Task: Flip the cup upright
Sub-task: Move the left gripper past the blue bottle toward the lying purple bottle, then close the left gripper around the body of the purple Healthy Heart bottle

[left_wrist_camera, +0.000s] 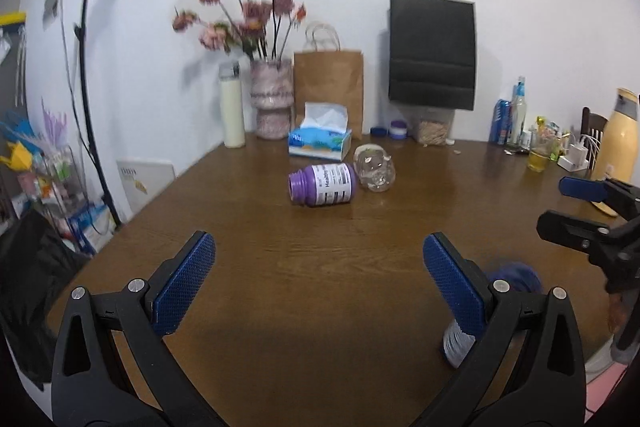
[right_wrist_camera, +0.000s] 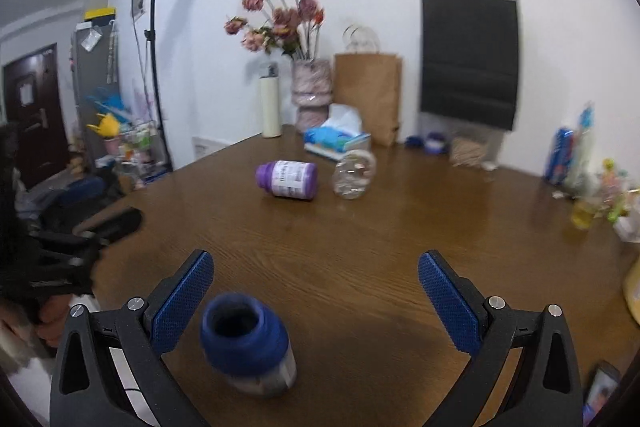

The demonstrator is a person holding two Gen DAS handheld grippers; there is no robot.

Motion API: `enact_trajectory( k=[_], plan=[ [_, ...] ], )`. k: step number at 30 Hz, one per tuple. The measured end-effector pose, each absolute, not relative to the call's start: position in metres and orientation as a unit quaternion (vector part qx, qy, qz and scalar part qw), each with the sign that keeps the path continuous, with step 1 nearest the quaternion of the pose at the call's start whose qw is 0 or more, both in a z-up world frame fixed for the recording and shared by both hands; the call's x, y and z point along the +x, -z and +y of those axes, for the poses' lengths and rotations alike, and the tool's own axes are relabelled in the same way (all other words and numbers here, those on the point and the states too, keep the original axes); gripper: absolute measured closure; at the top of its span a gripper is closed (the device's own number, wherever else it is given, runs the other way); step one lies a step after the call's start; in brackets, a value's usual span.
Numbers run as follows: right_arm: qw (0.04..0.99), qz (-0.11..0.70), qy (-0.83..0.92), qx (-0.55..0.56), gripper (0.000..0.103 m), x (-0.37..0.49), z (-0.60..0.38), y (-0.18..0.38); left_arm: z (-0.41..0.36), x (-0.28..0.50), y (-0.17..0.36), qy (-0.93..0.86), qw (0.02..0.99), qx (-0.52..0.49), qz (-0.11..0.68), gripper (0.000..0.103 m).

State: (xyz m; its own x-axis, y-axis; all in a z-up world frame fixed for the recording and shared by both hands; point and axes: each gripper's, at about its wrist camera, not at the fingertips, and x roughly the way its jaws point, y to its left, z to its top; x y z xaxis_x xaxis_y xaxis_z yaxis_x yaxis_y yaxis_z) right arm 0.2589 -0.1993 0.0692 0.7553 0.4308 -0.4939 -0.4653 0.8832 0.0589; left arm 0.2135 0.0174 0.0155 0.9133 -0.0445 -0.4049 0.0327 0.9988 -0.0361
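A clear plastic cup (left_wrist_camera: 374,167) (right_wrist_camera: 354,173) lies on its side mid-table, touching or nearly touching a purple bottle (left_wrist_camera: 324,184) (right_wrist_camera: 289,179) that also lies on its side. My left gripper (left_wrist_camera: 319,243) is open above the near part of the wooden table (left_wrist_camera: 320,287), well short of both. My right gripper (right_wrist_camera: 317,259) is open too. A blurred dark-blue bottle (right_wrist_camera: 248,343) (left_wrist_camera: 516,279) stands between its fingers, close to the left pad (right_wrist_camera: 180,303), not clamped. The right gripper (left_wrist_camera: 560,207) shows at the right edge of the left wrist view.
A tissue box (left_wrist_camera: 320,141), a vase of flowers (left_wrist_camera: 272,99), a cream tumbler (left_wrist_camera: 232,107), a brown bag (left_wrist_camera: 330,83) and a black bag (left_wrist_camera: 432,51) line the back. A yellow flask (left_wrist_camera: 618,135) and a glass (left_wrist_camera: 538,155) stand far right. A phone (right_wrist_camera: 600,395) lies front right.
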Motion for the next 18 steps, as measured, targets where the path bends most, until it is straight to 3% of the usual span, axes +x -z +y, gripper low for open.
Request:
enact_trajectory(
  k=[7, 9, 10, 11, 17, 18],
  plan=[
    [0.904, 0.3, -0.295, -0.071, 0.003, 0.355, -0.159, -0.074, 0.044, 0.32, -0.009, 0.028, 0.953, -0.086, 0.289, 0.0],
    [0.895, 0.312, -0.308, -0.085, 0.026, 0.387, -0.144, -0.069, 0.052, 0.339, -0.005, 0.023, 0.951, -0.104, 0.291, 0.0],
    [0.89, 0.318, -0.31, -0.1, 0.047, 0.406, -0.135, -0.066, 0.057, 0.351, -0.003, 0.024, 0.948, -0.114, 0.295, 0.002],
    [0.889, 0.321, -0.303, -0.119, 0.058, 0.424, -0.126, -0.062, 0.06, 0.362, 0.001, 0.025, 0.945, -0.121, 0.303, 0.002],
    [0.862, 0.353, -0.331, -0.152, 0.066, 0.51, -0.073, -0.04, 0.072, 0.409, 0.028, 0.038, 0.917, -0.18, 0.353, 0.023],
    [0.857, 0.356, -0.336, -0.163, 0.066, 0.518, -0.062, -0.034, 0.073, 0.414, 0.036, 0.042, 0.91, -0.196, 0.363, 0.034]
  ],
)
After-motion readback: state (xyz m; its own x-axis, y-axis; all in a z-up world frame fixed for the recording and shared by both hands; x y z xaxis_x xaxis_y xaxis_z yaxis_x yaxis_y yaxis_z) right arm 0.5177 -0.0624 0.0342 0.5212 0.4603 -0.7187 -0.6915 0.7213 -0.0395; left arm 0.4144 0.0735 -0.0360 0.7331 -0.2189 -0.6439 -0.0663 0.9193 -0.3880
